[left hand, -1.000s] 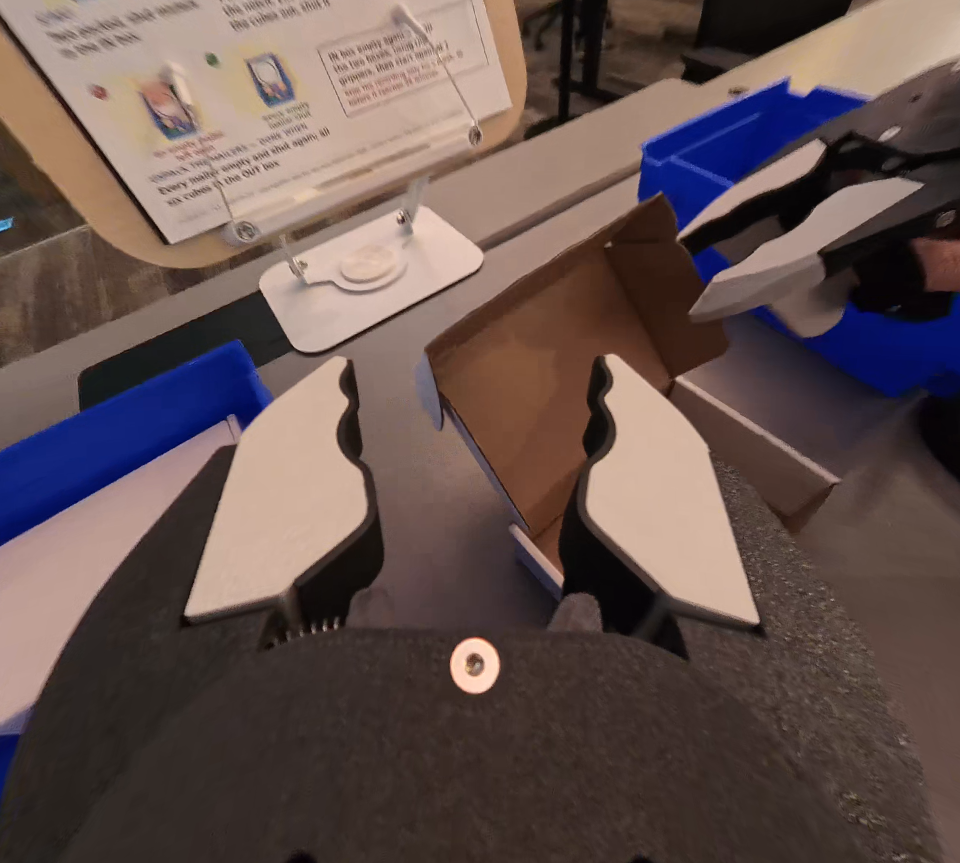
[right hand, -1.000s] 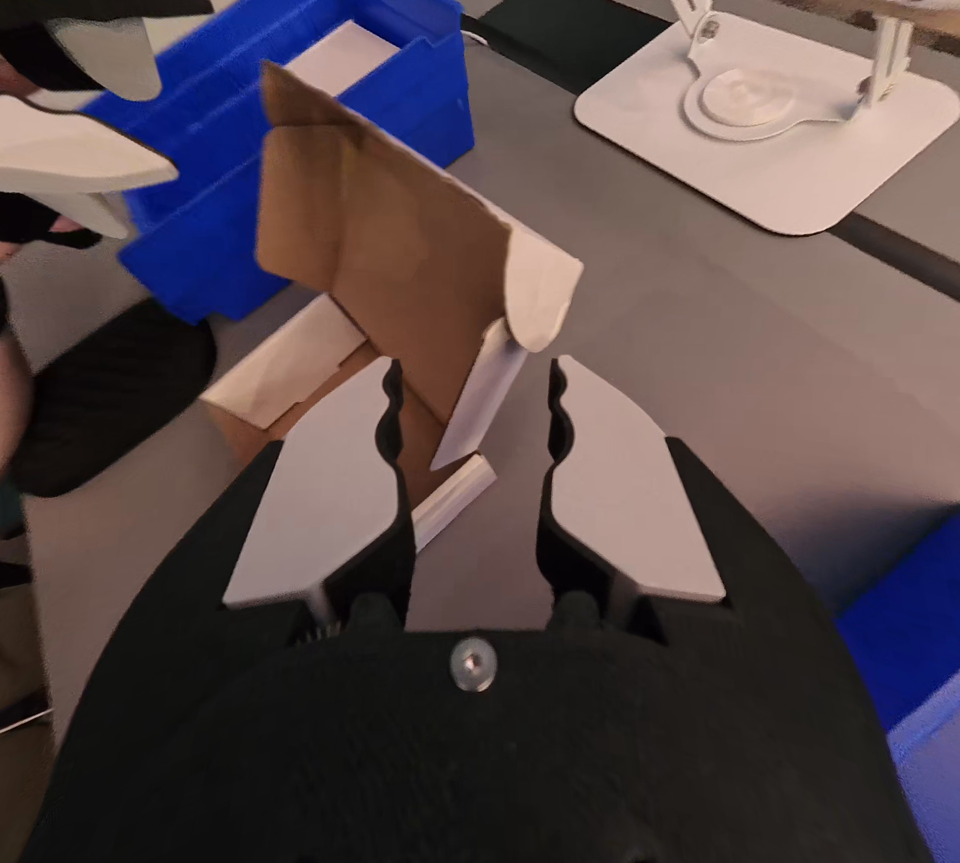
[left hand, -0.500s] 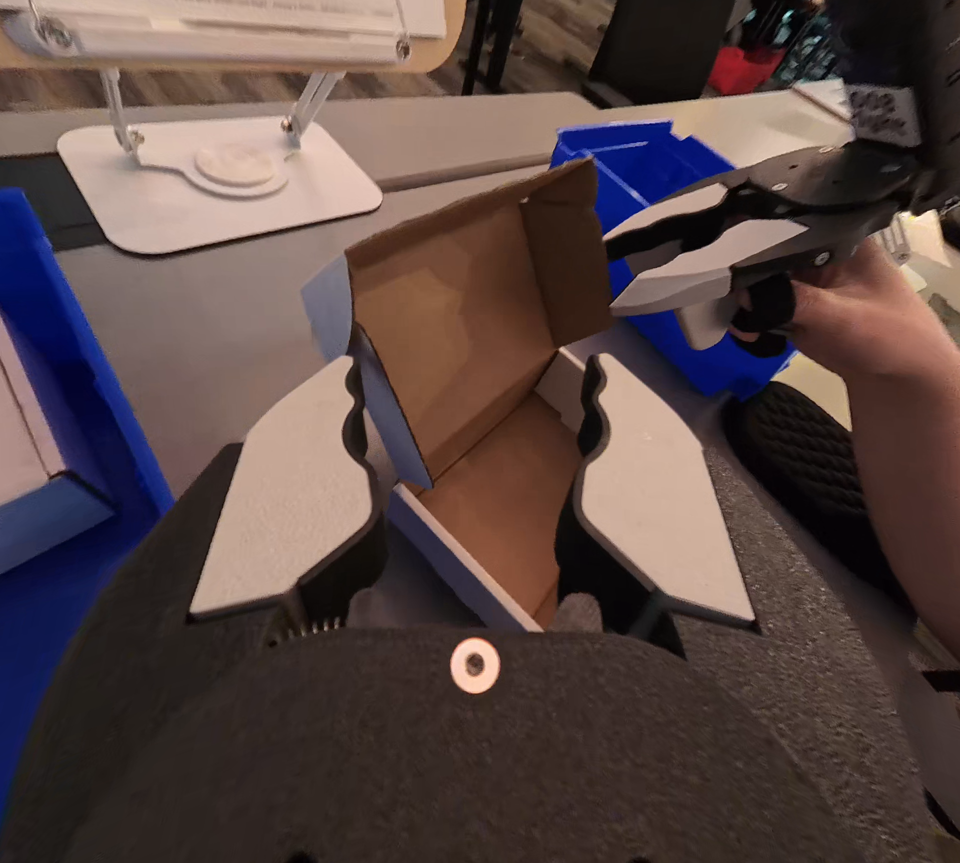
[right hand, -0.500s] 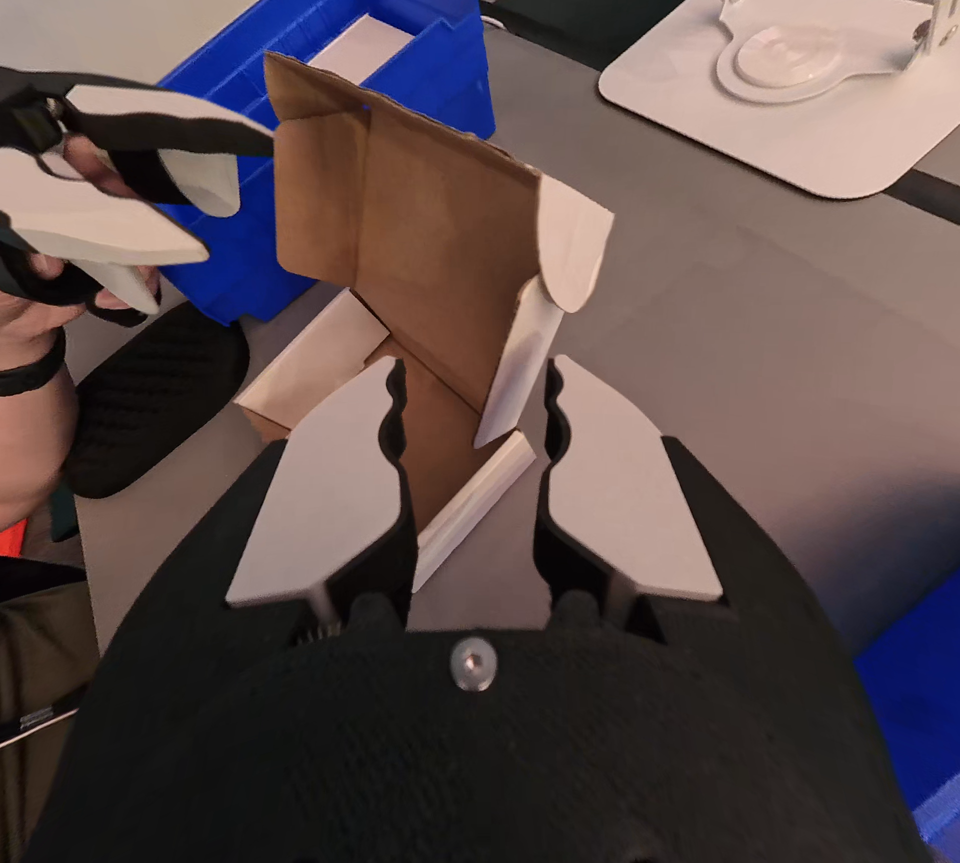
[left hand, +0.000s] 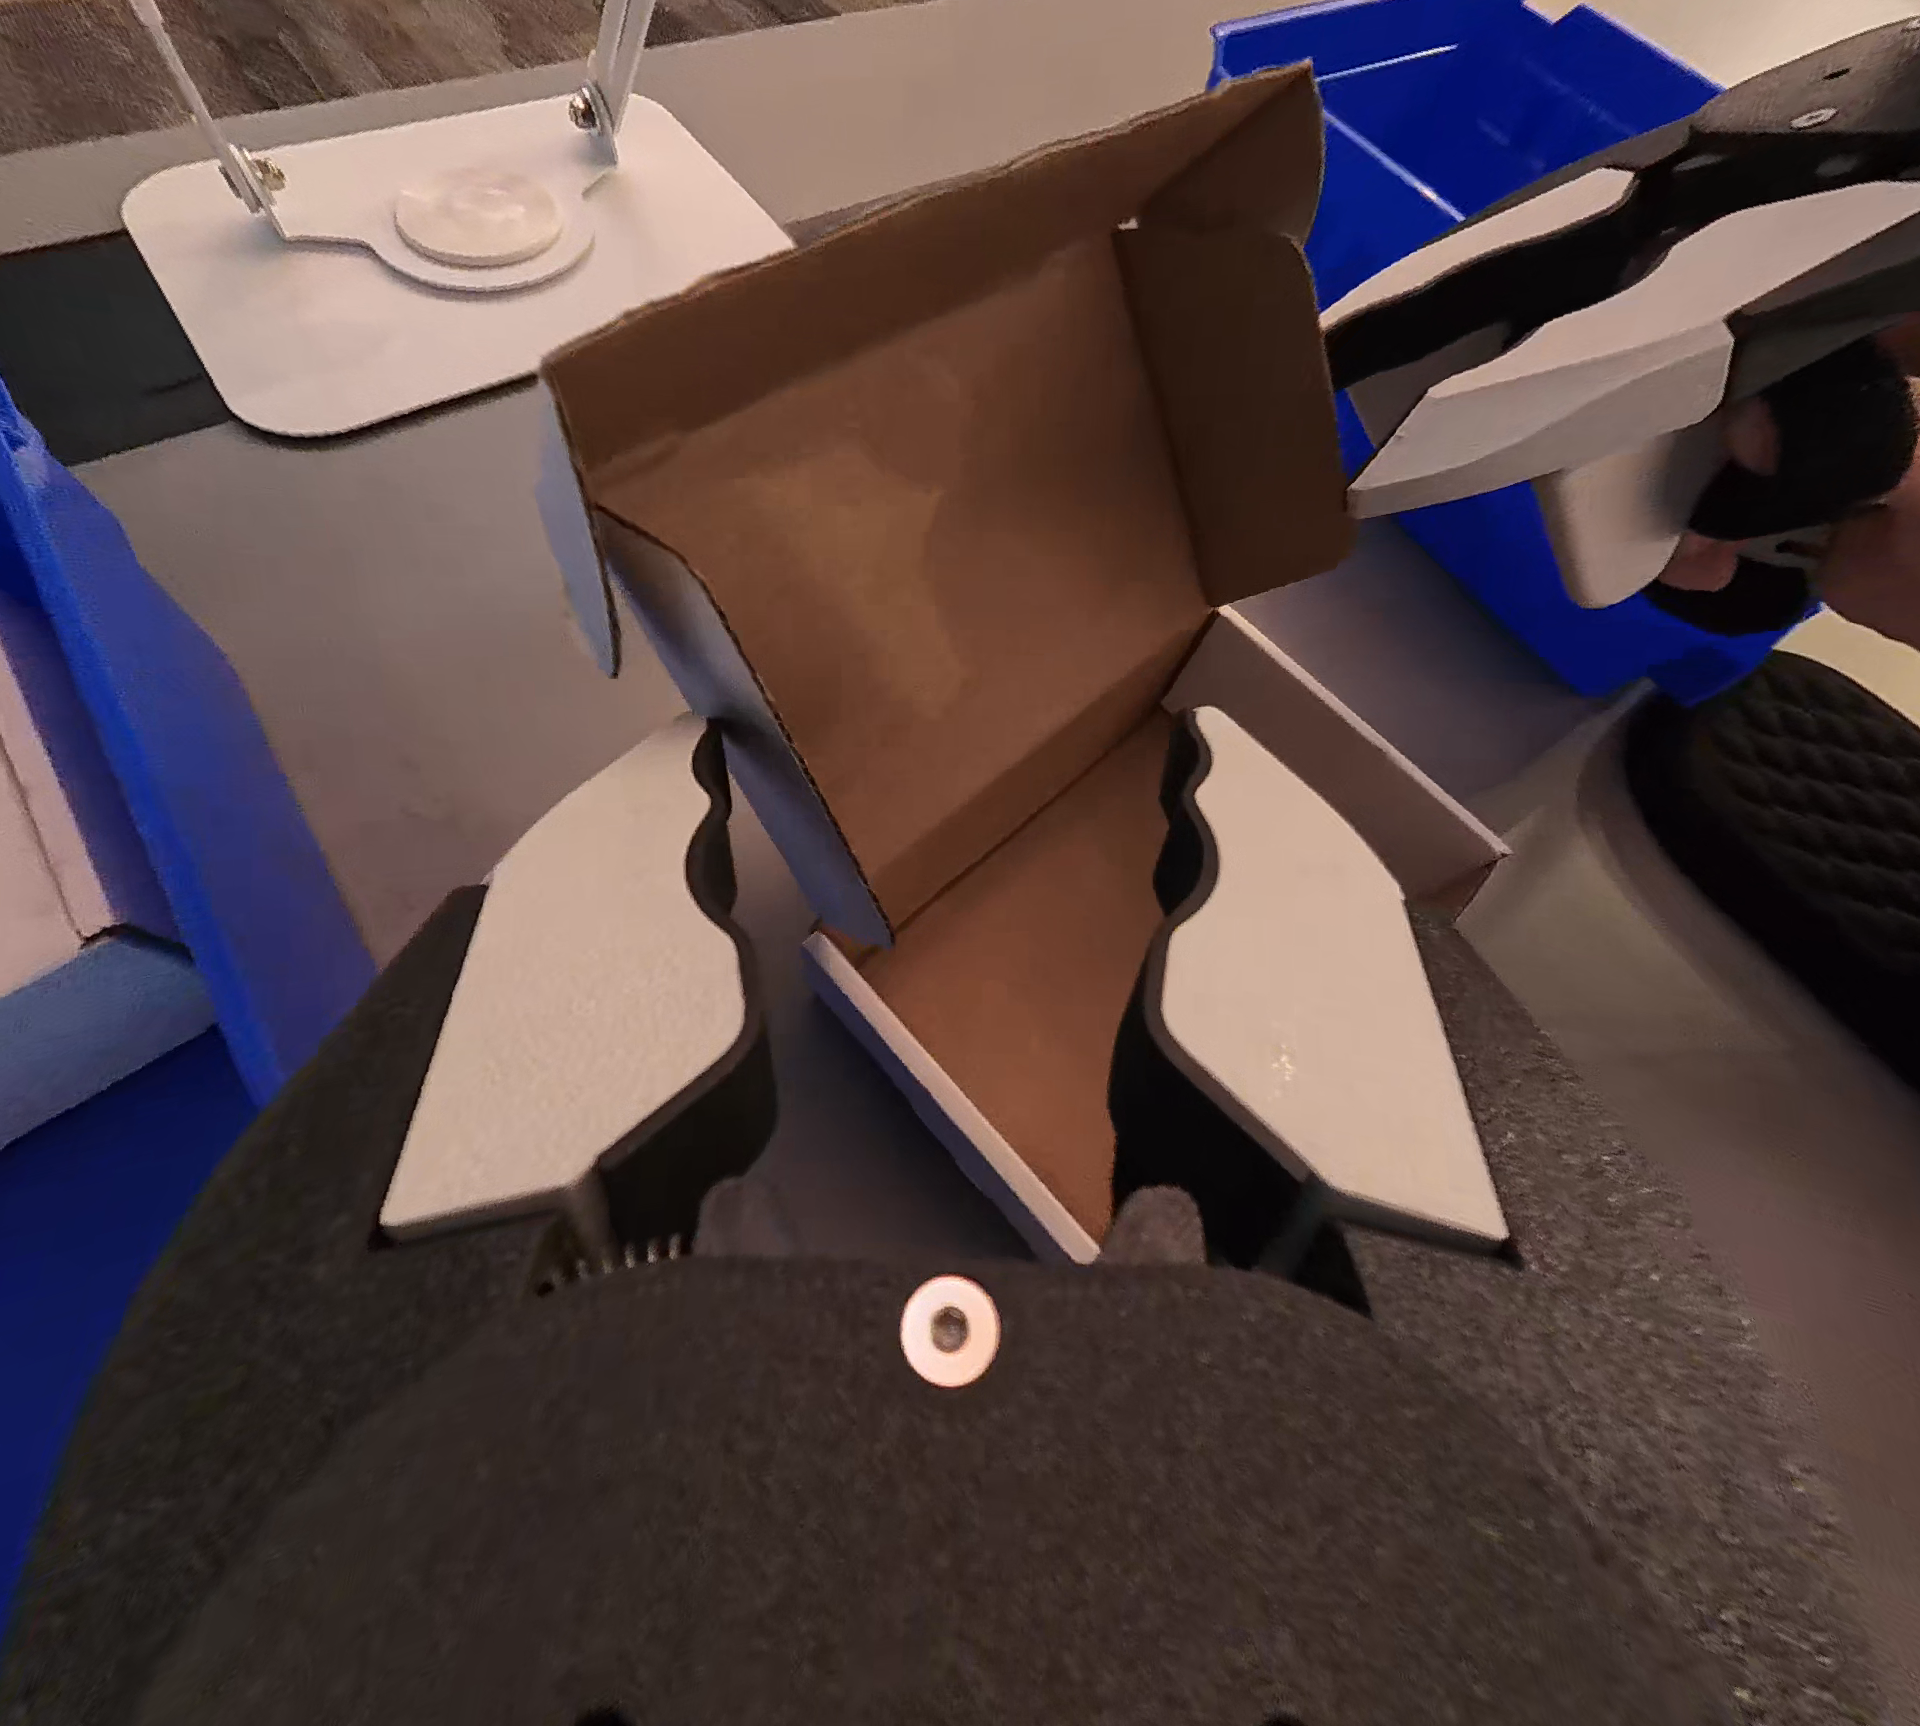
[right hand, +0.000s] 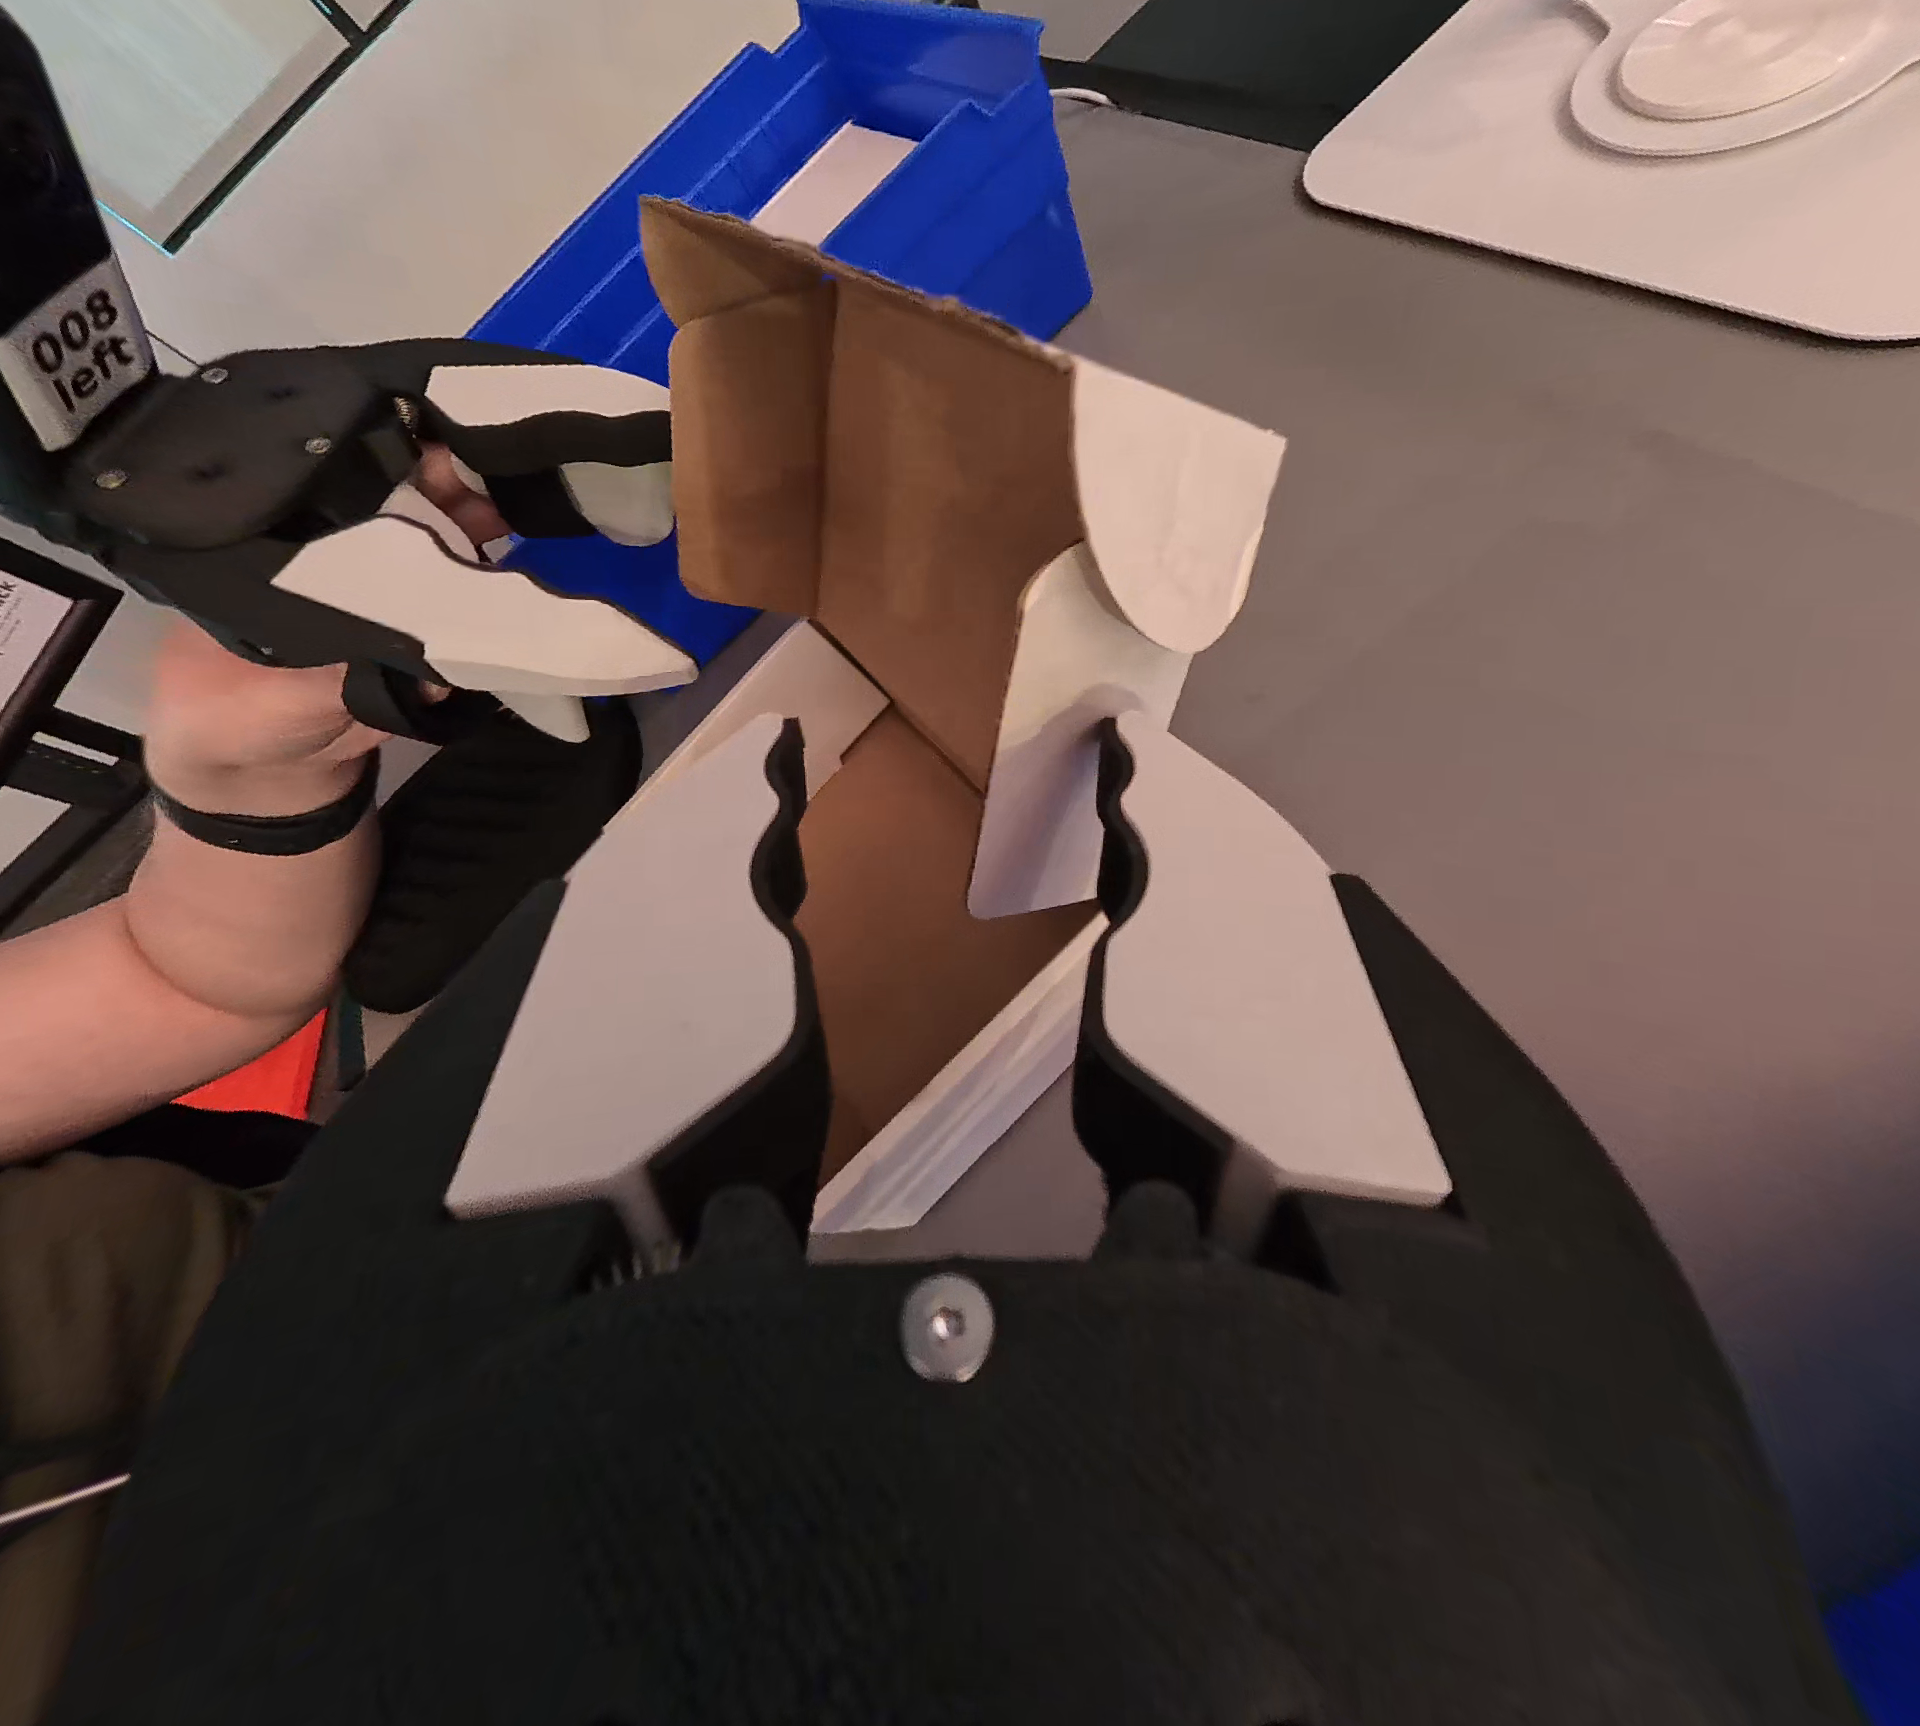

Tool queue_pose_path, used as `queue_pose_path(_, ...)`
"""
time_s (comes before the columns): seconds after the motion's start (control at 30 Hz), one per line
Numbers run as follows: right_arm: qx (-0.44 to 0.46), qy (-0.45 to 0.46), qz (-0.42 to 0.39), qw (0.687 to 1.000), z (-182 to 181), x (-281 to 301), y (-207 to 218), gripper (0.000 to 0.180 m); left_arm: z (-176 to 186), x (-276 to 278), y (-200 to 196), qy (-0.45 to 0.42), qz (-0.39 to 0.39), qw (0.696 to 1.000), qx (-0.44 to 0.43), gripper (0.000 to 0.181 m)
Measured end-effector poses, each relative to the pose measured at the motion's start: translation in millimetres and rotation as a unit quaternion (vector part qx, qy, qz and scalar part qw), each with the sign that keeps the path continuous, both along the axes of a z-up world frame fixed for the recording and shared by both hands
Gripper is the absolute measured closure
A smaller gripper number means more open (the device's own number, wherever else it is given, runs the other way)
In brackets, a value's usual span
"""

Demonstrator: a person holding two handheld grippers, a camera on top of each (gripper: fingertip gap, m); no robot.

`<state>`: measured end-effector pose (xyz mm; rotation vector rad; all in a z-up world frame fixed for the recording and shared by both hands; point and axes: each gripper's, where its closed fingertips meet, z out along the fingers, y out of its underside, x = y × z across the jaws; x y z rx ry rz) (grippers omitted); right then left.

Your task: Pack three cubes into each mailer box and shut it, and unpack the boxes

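A mailer box (left hand: 935,554), white outside and brown inside, stands on the grey table (left hand: 395,637) with its lid upright; the part of its inside that shows holds no cubes. My left gripper (left hand: 945,731) is open, low over the box's near end, its left fingertip beside the lid's side flap. My right gripper (right hand: 948,731) is open over the other end of the box (right hand: 914,533), its right fingertip by a white side flap. Each gripper shows in the other's view, the right (left hand: 1345,419) and the left (right hand: 675,544), both open close to the lid's edge. No cubes in view.
A blue bin (left hand: 1455,118) stands behind the box on the right. Another blue bin (right hand: 914,149) on the left holds a white box (right hand: 842,180). A white stand base (left hand: 416,274) carries a board at the back. A black mesh object (left hand: 1818,845) lies at the table's edge. The black mesh object (left hand: 1818,845) lies around 25 centimetres away from my right fingertips.
Both grippers have moved in closer to the box from either side and stayed open. The lid has stayed upright.
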<state>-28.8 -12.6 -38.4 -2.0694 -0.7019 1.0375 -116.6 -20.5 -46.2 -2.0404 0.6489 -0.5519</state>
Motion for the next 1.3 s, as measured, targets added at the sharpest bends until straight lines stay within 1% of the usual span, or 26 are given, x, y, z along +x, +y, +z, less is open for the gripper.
queue_pose_path(0.13, 0.007, 0.017, 0.009, 1.0, 3, 4, -15, 0.125, 3, 1, -14, -0.001, -0.017, 1.0, 0.026, 0.106)
queue_pose_path(0.23, 0.004, 0.042, 0.027, 0.999, 4, 6, -35, 0.127, 5, 1, -30, -0.005, -0.035, 0.998, 0.042, 0.107)
queue_pose_path(0.3, 0.004, 0.048, 0.039, 0.998, 3, 6, -48, 0.126, 3, 2, -41, -0.003, -0.045, 0.998, 0.041, 0.104)
queue_pose_path(0.37, 0.008, 0.04, 0.042, 0.998, -1, 5, -59, 0.125, -1, 3, -51, 0.007, -0.054, 0.998, 0.04, 0.1)
queue_pose_path(0.47, 0.015, 0.022, 0.051, 0.998, -8, 3, -75, 0.122, -16, 3, -63, 0.04, -0.063, 0.997, 0.037, 0.095)
queue_pose_path(0.63, 0.045, -0.022, 0.062, 0.997, -23, -1, -93, 0.119, -36, 0, -73, 0.096, -0.059, 0.992, 0.051, 0.094)
queue_pose_path(0.7, 0.06, -0.032, 0.054, 0.996, -27, -1, -95, 0.121, -41, -1, -77, 0.095, -0.056, 0.993, 0.038, 0.096)
queue_pose_path(0.77, 0.09, -0.033, 0.025, 0.995, -26, 1, -92, 0.123, -44, -2, -83, 0.072, -0.052, 0.996, 0.018, 0.099)
queue_pose_path(0.83, 0.122, -0.044, 0.0, 0.992, -26, 4, -91, 0.122, -45, -6, -87, 0.049, -0.037, 0.998, 0.007, 0.106)
queue_pose_path(0.93, 0.195, -0.088, -0.057, 0.975, -22, 14, -85, 0.123, -38, -22, -79, 0.046, 0.013, 0.998, 0.039, 0.109)
queue_pose_path(1.03, 0.28, -0.146, -0.118, 0.941, -10, 25, -80, 0.124, -22, -30, -73, 0.068, 0.044, 0.992, 0.1, 0.114)
queue_pose_path(1.1, 0.328, -0.184, -0.142, 0.916, -2, 28, -77, 0.125, -16, -29, -71, 0.09, 0.051, 0.987, 0.126, 0.114)
queue_pose_path(1.13, 0.345, -0.201, -0.149, 0.905, 0, 28, -76, 0.125, -14, -27, -70, 0.098, 0.054, 0.984, 0.136, 0.114)
queue_pose_path(1.2, 0.365, -0.235, -0.141, 0.89, 0, 22, -75, 0.135, -12, -21, -70, 0.107, 0.052, 0.981, 0.15, 0.119)
queue_pose_path(1.3, 0.371, -0.267, -0.134, 0.879, -5, 15, -73, 0.146, -7, -17, -69, 0.12, 0.062, 0.975, 0.174, 0.123)
